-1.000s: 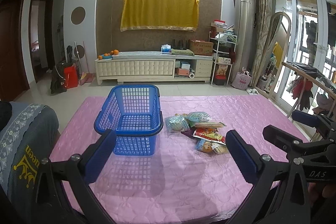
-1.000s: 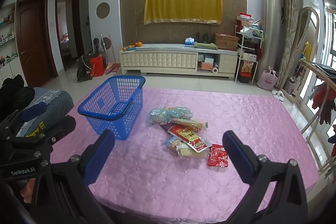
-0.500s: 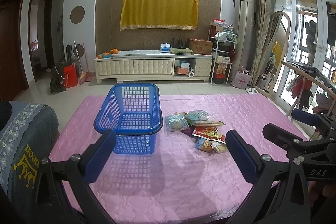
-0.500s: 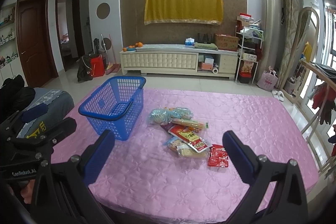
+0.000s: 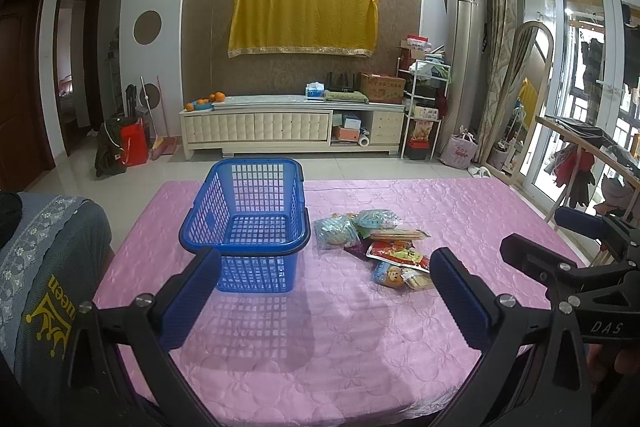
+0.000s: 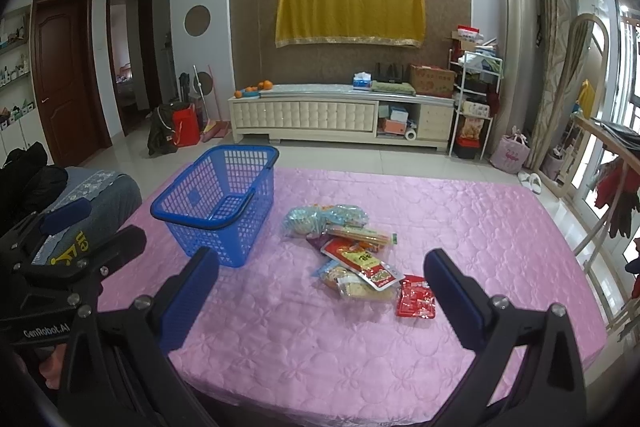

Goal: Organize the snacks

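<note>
Both grippers hang spread wide and empty above the near edge of a pink quilted table cover, with not one packet lifted. The right gripper faces a loose heap of snack packets lying near the middle of the cover, while the left gripper looks straight at an empty blue basket standing upright just left of the heap, its black handle folded down on the rim.

Nearest the right gripper is a small red packet, lying flat and slightly apart from the rest, on the heap's right edge. It appears the natural first pick, since nothing rests on it. A red-and-yellow pouch overlaps a clear bag of biscuits; farther back sit a long stick-shaped pack and pale blue bags.

Done well, the step would likely start from the loose outer packets and work inward, so that lifting one does not drag its neighbours. Flat foil packets offer little to grip from above; coming in low and pinching an edge or a puffed corner seems the safer approach, with a light squeeze so biscuits are not crushed. The basket's open top is wide and unobstructed, though its folded handle may catch a packet dropped too close to the near rim. The slippery-looking cover could let packets slide when nudged.
</note>
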